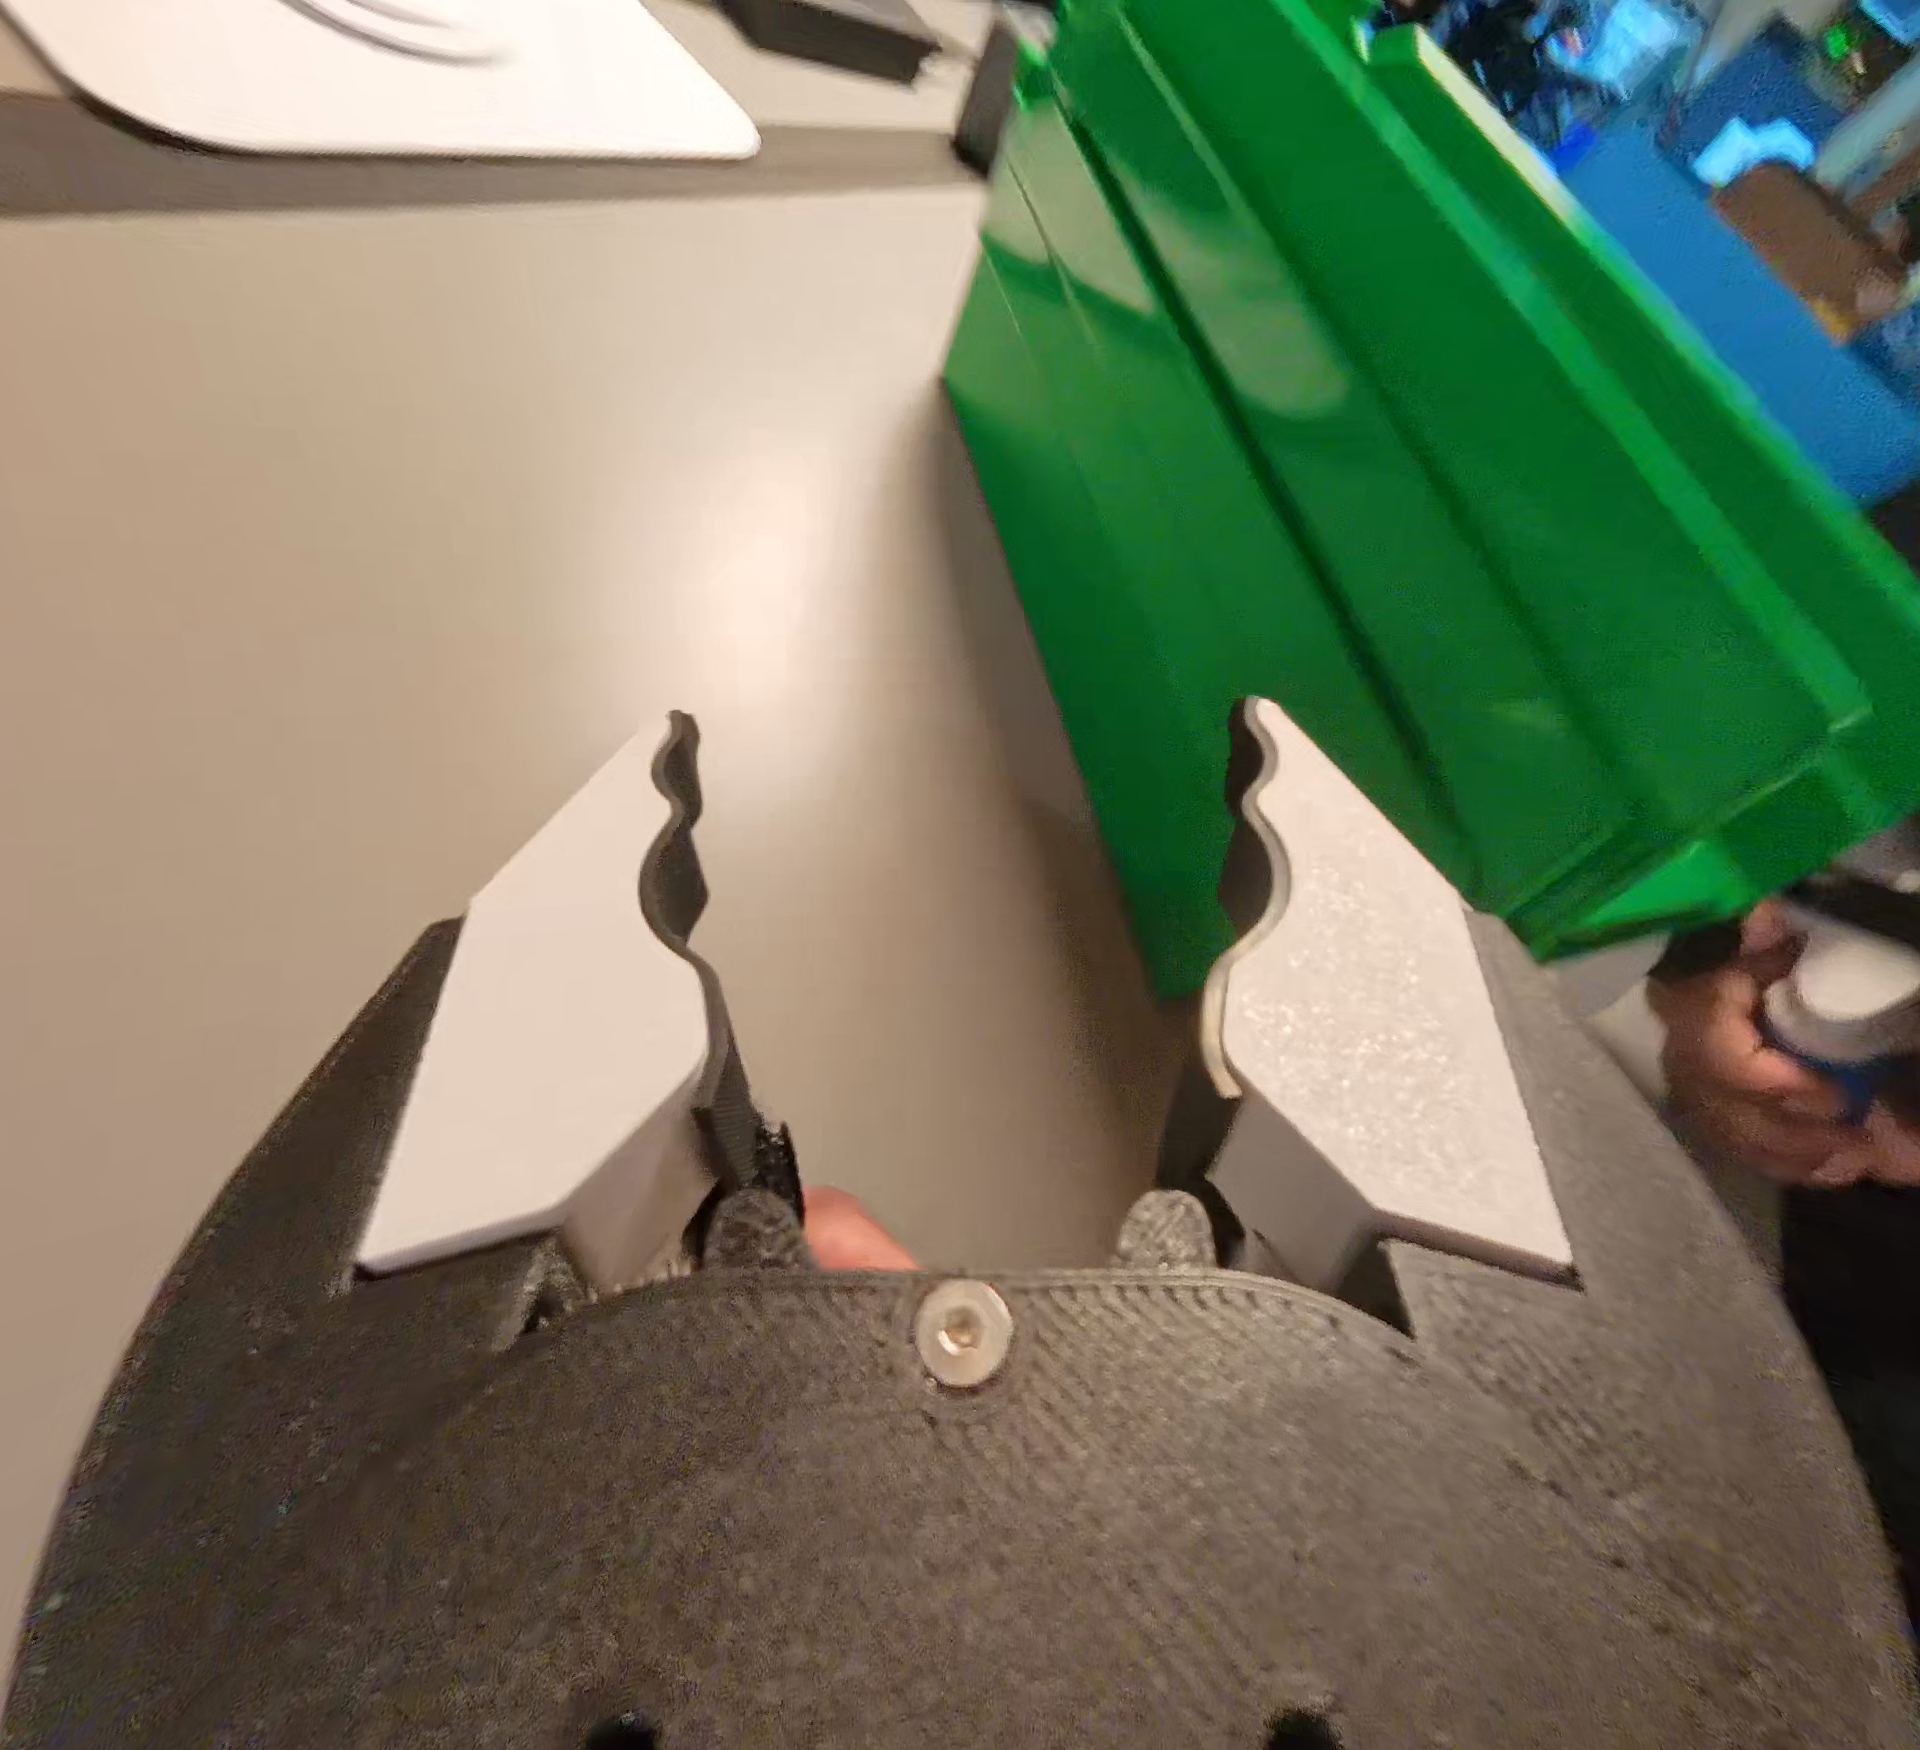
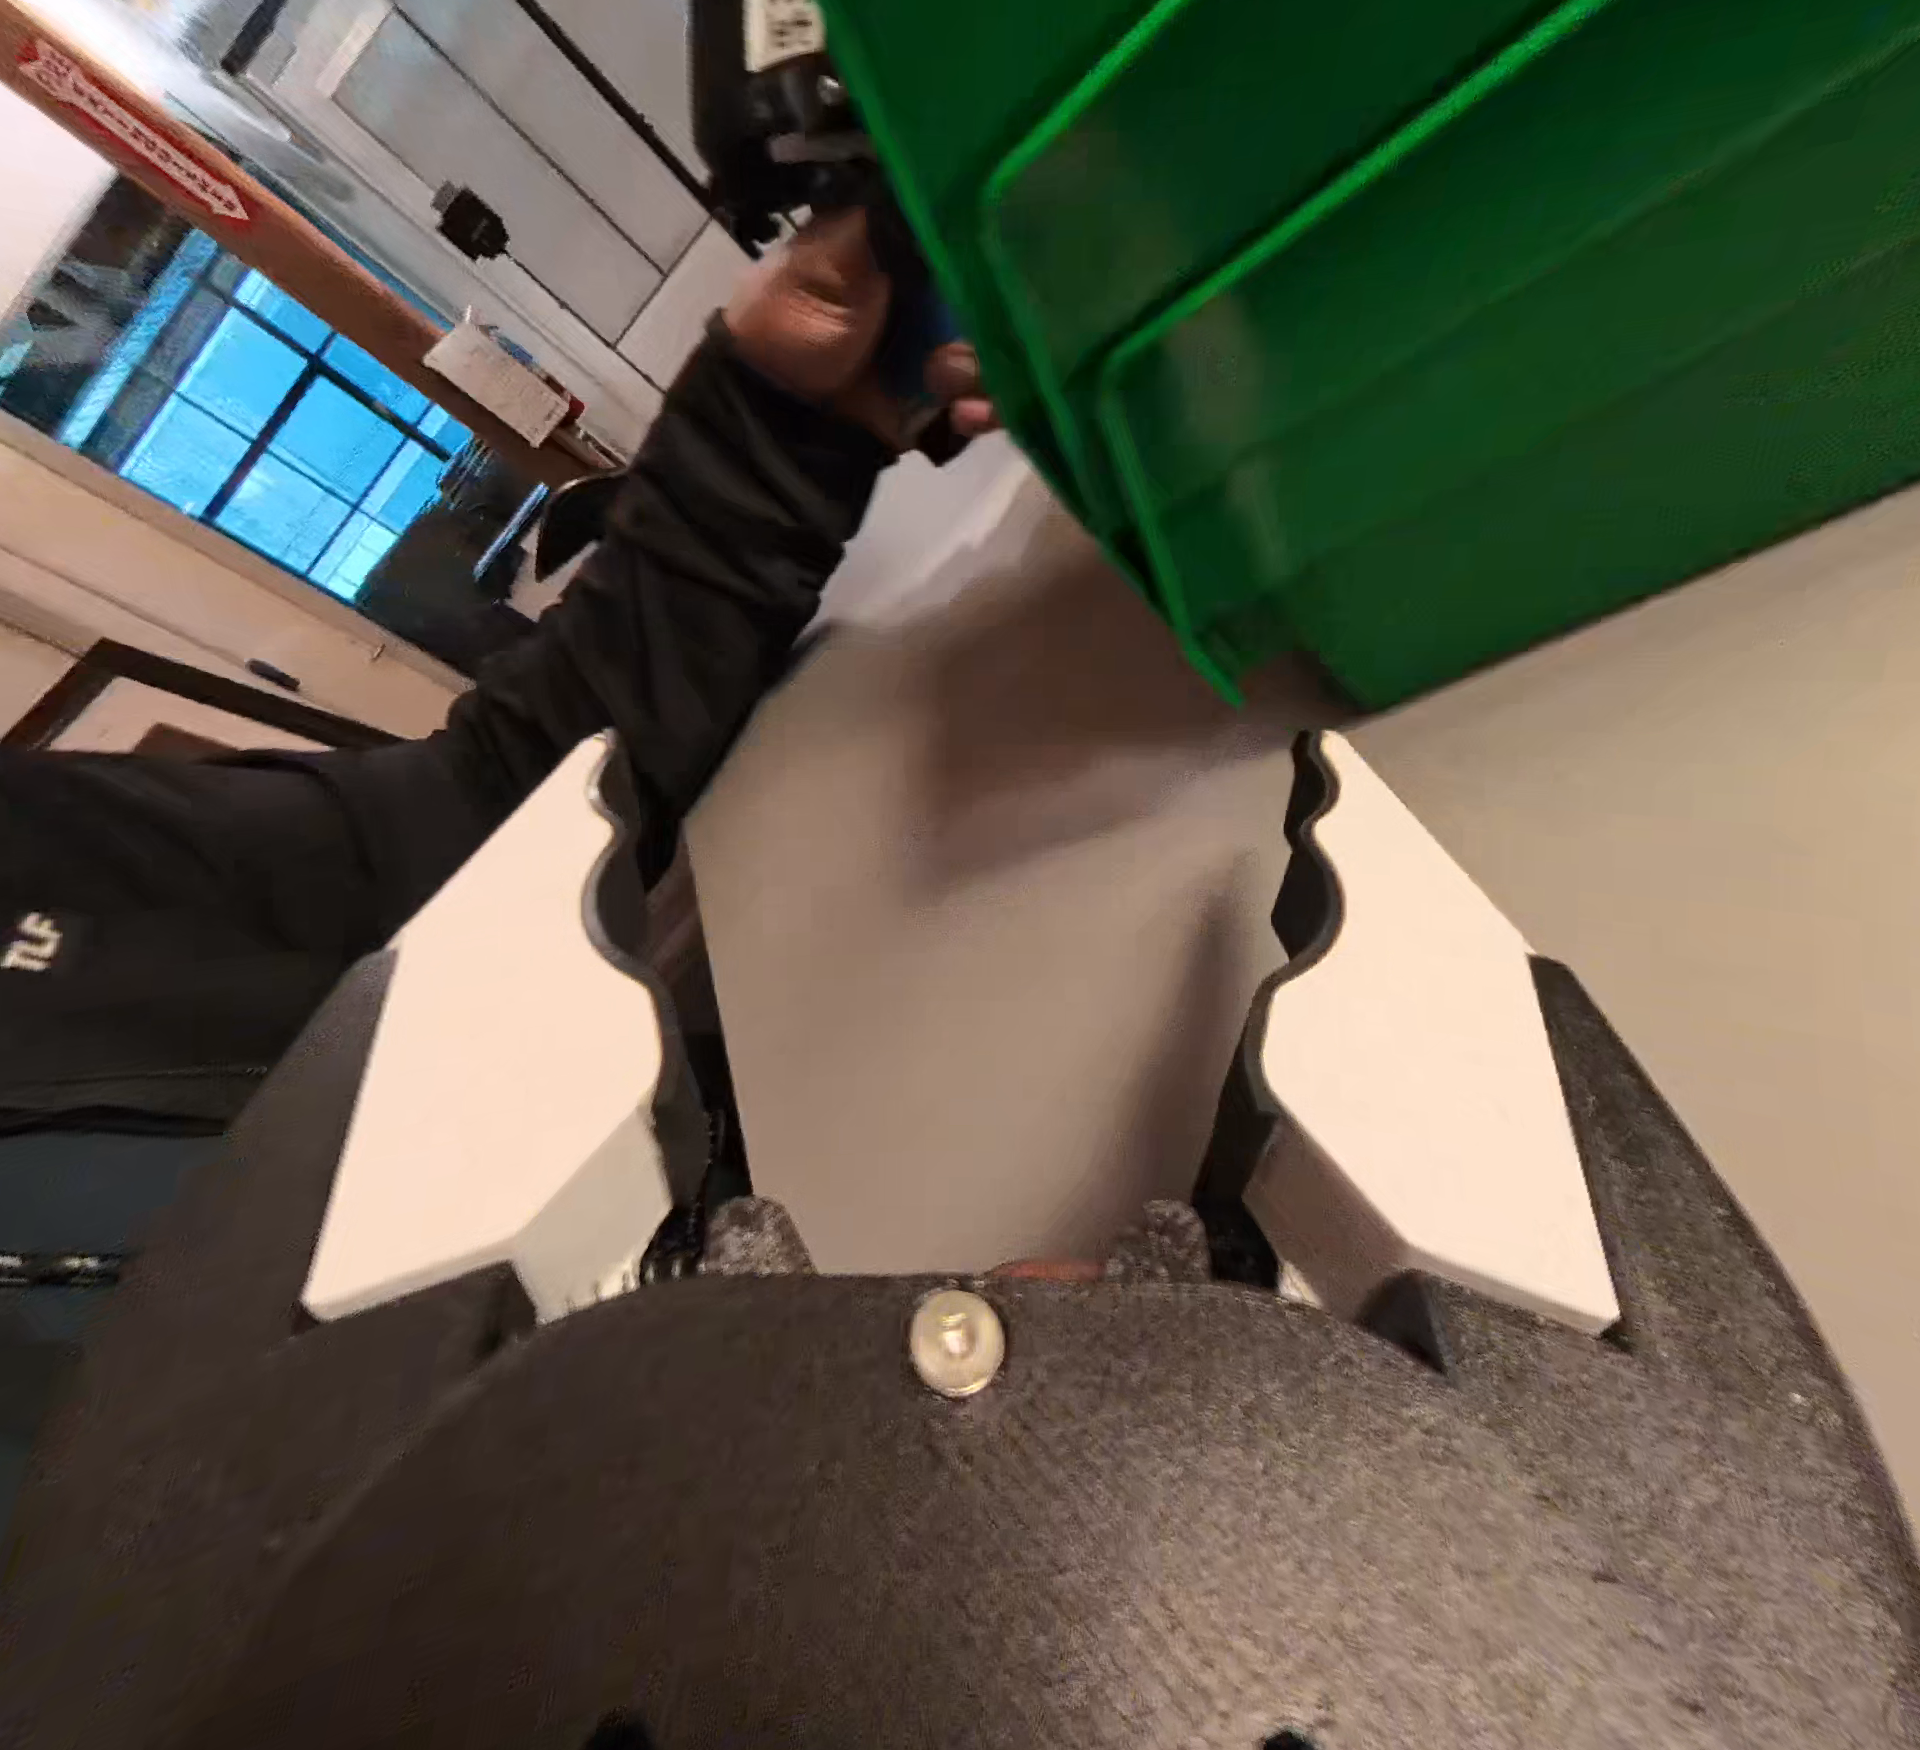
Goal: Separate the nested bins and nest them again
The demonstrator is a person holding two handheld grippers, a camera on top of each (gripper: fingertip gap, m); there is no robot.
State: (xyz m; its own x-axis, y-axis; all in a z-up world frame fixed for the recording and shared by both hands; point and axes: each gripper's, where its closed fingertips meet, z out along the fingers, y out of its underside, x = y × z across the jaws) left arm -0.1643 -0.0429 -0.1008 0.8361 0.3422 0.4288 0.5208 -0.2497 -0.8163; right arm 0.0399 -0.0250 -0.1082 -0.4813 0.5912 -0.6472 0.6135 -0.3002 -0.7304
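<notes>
Left wrist view: green bins (image 1: 1351, 453) nested, long axis running diagonally from upper left to lower right, on the beige surface (image 1: 416, 557); left gripper (image 1: 966, 765) fingers wide apart, holding nothing.
Right wrist view: green bins (image 2: 1403, 298) tilted, upper right; right gripper (image 2: 951, 786) fingers spread wide, bare.

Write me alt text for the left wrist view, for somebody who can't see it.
A stack of nested green bins stands on a beige table, just right of the left gripper, whose white fingers are spread open with nothing between them. A hand shows at the right edge, and a white tray lies far left.
</notes>
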